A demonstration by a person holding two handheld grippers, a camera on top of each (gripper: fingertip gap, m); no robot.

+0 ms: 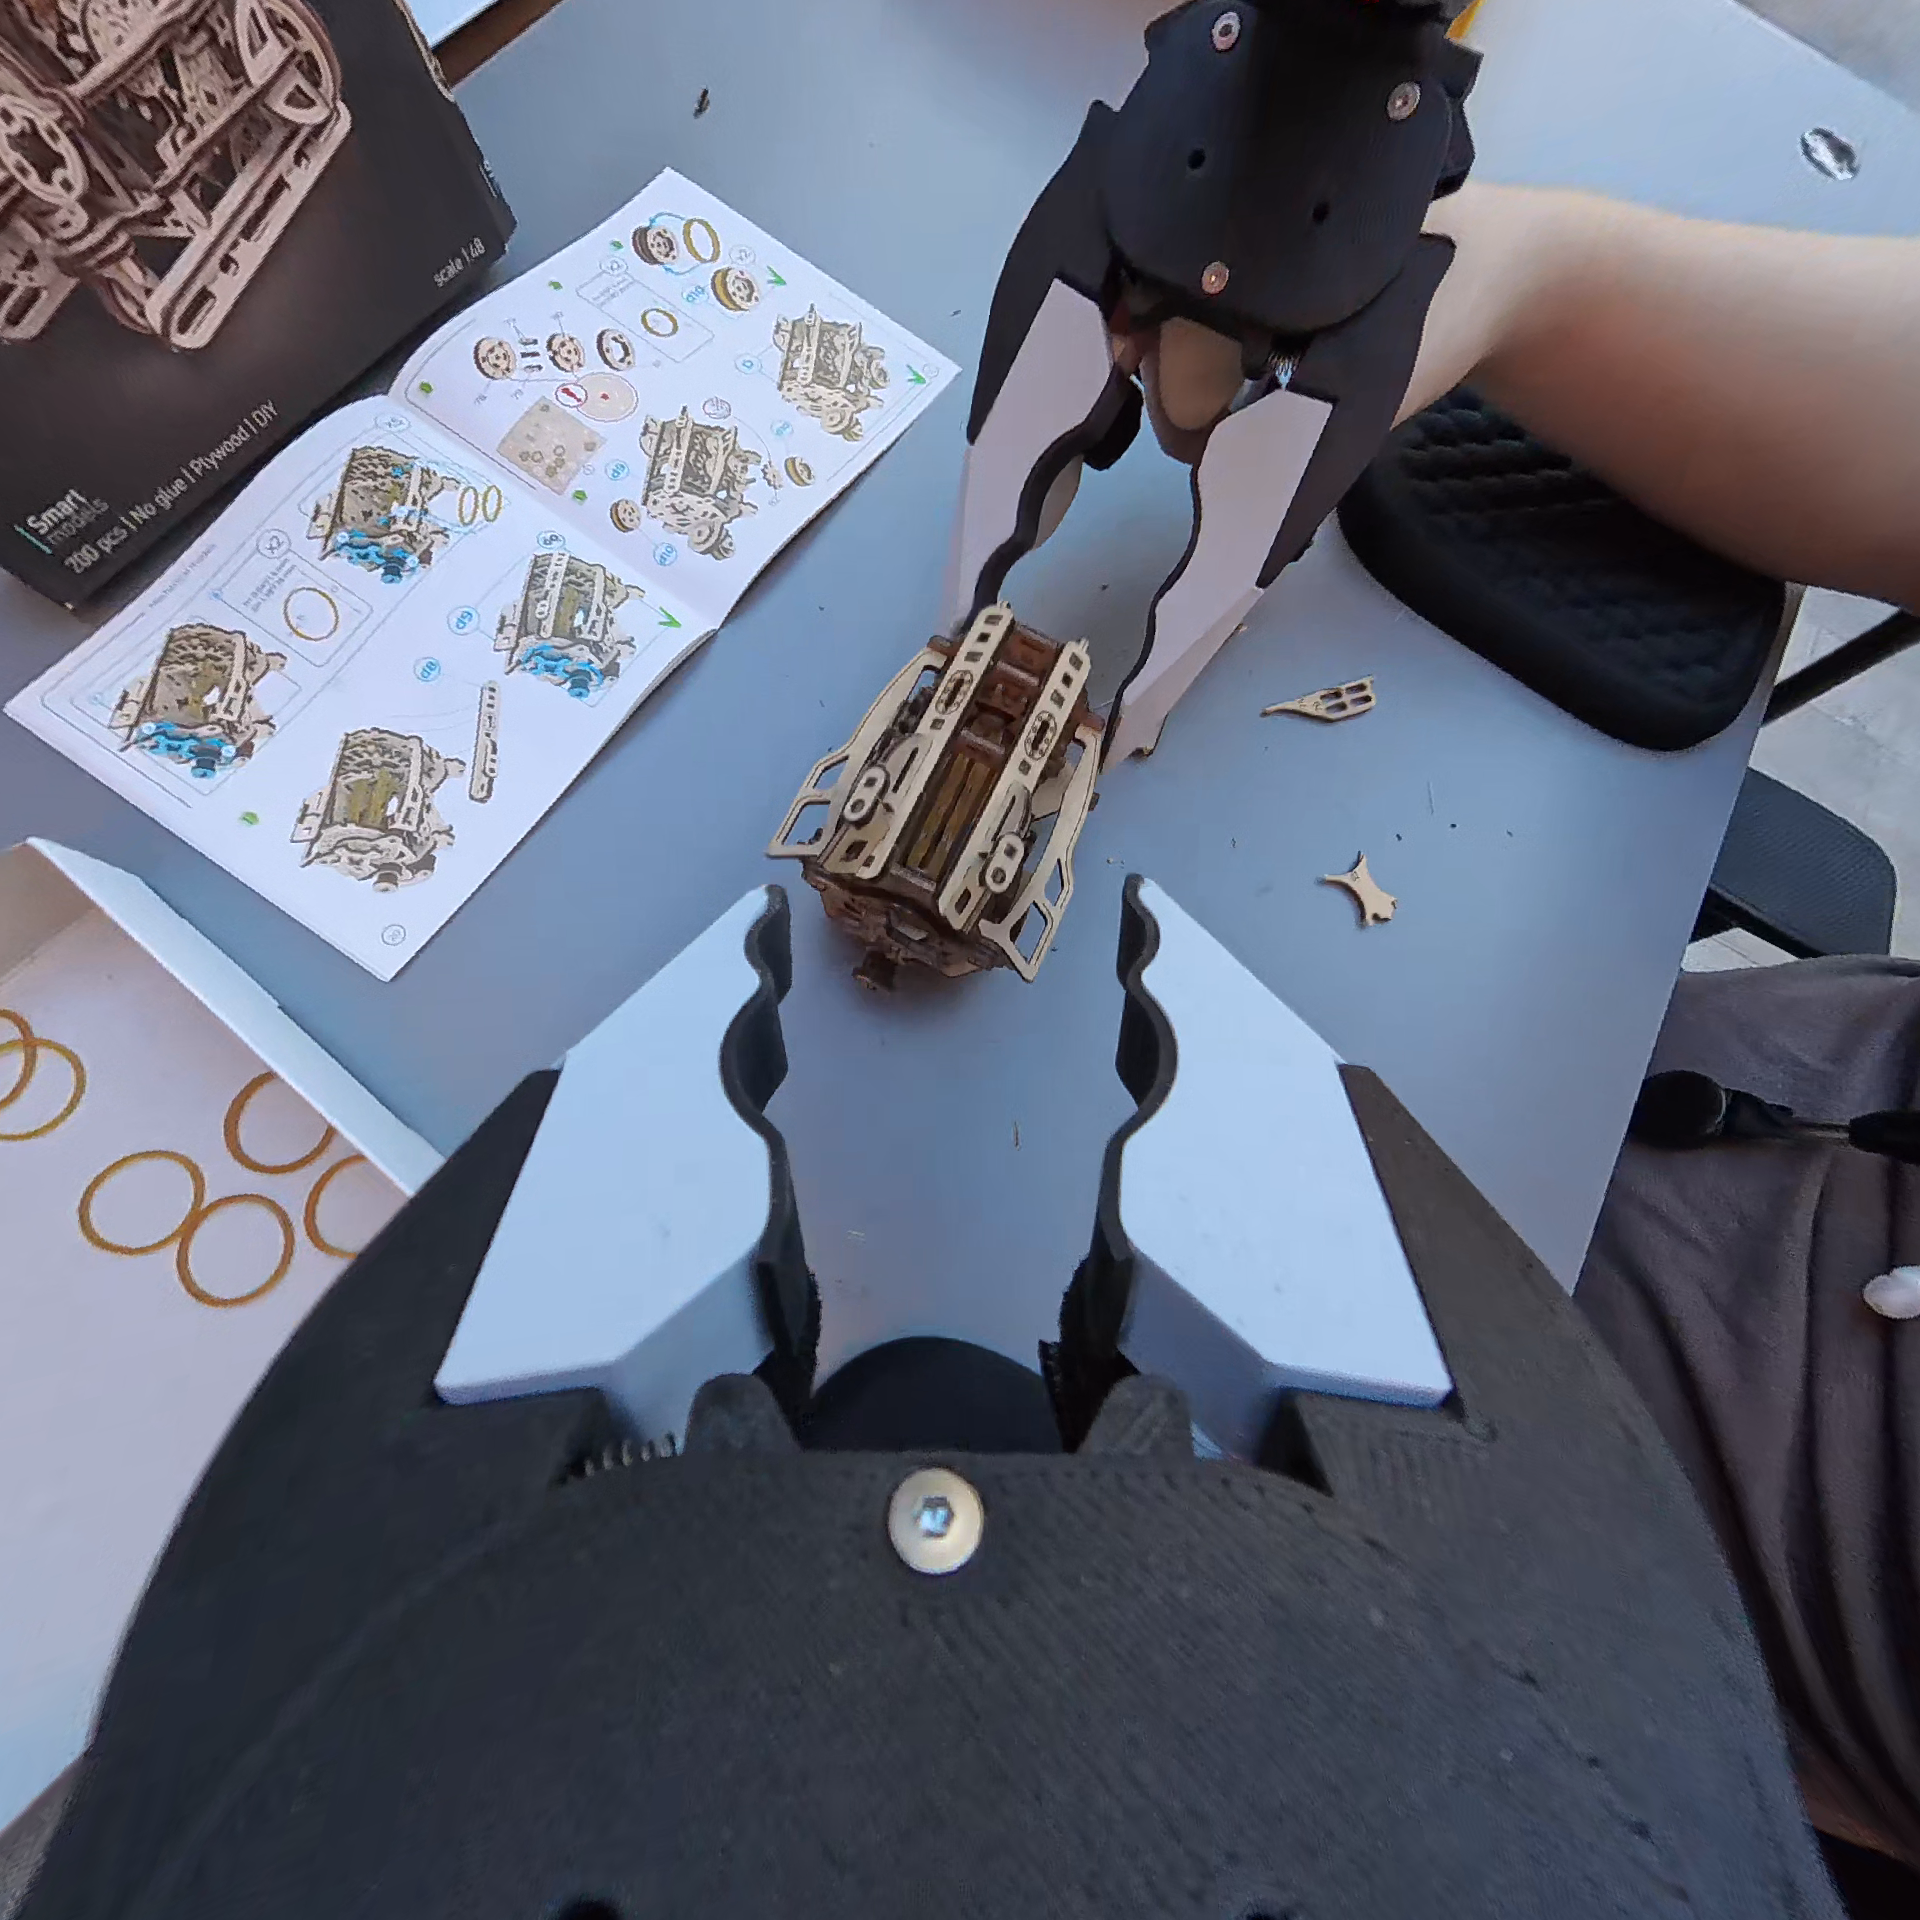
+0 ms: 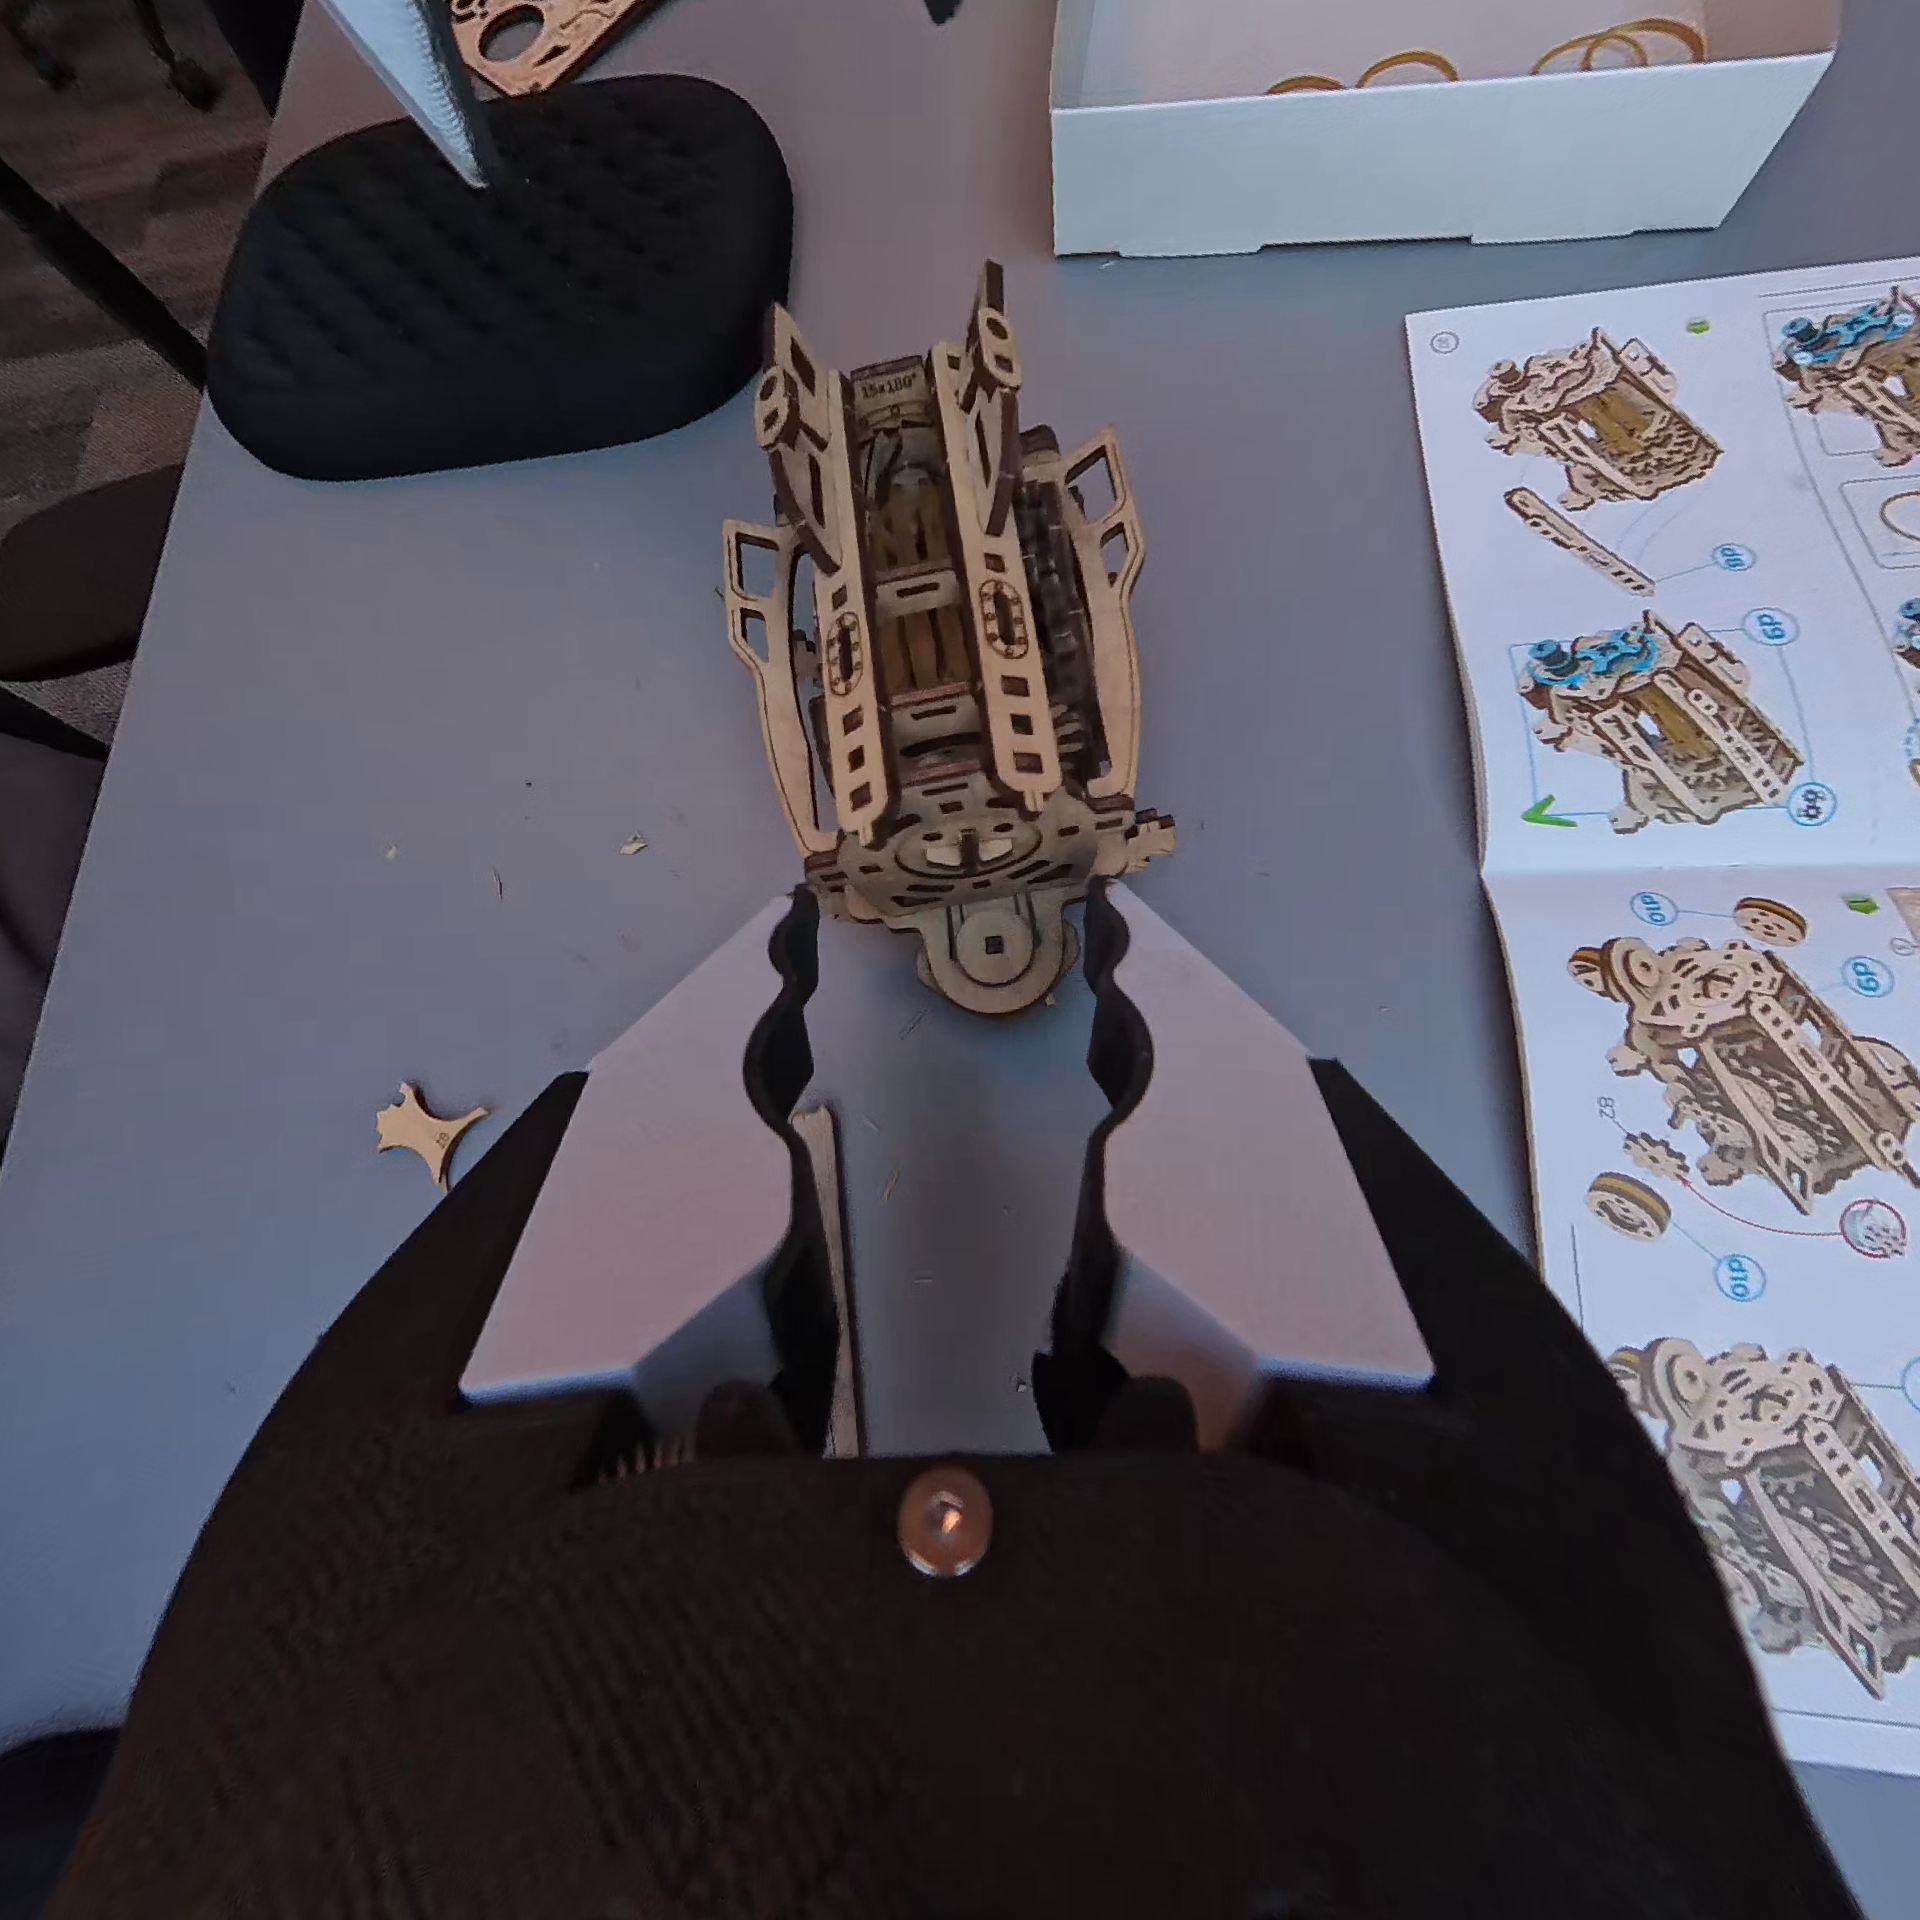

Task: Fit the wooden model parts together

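Note:
The wooden model (image 1: 940, 800) lies on the grey table (image 1: 1299, 1039) between the two grippers; it also shows in the right wrist view (image 2: 925, 644). My left gripper (image 1: 951, 902) is open and empty, its tips just short of the model's near end. My right gripper (image 2: 948, 899) comes from the opposite side, with its tips against both corners of the model's end plate; it also shows in the left wrist view (image 1: 1051, 670). A thin wooden strip (image 2: 828, 1247) lies under it along the left finger. Small loose wooden pieces (image 1: 1361, 888) (image 2: 431, 1127) lie nearby.
An open instruction booklet (image 1: 468, 561) (image 2: 1714, 935) lies beside the model. A black model box (image 1: 208, 260) and a white box of rubber bands (image 1: 156, 1143) (image 2: 1434, 156) sit beyond it. A black padded cushion (image 1: 1558, 582) (image 2: 499, 281) lies at the table edge. One gripper's finger ends stand about 11 cm off the other's.

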